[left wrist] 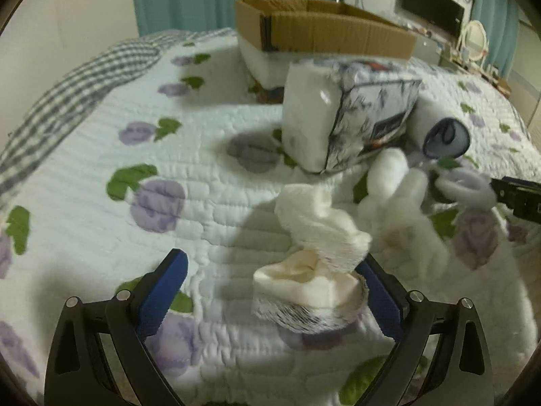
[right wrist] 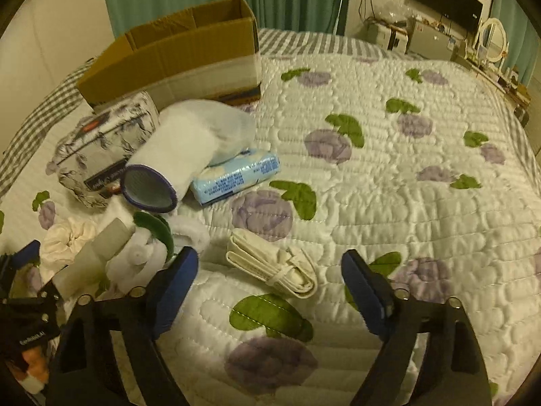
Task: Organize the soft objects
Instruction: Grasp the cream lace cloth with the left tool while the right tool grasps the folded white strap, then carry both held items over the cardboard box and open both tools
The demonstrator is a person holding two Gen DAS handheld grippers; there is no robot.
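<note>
Landmark: open cardboard box point(right wrist: 175, 57) on the quilt. A floral-wrapped tissue pack point(right wrist: 101, 145) lies just before it, with a white roll with a dark blue rim point(right wrist: 169, 165) beside it. A blue tissue packet point(right wrist: 236, 174) touches the roll. Crumpled white gauze point(left wrist: 314, 260) lies nearer, well apart from the box, as does a folded cream strap point(right wrist: 274, 262).

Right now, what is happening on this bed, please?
A person is sorting soft things on a quilted bed with two handheld tools. The left tool is open around a crumpled white gauze cloth; the right tool is open just before a folded white cloth. A cardboard box waits behind the pile, and nothing is lifted.
</note>
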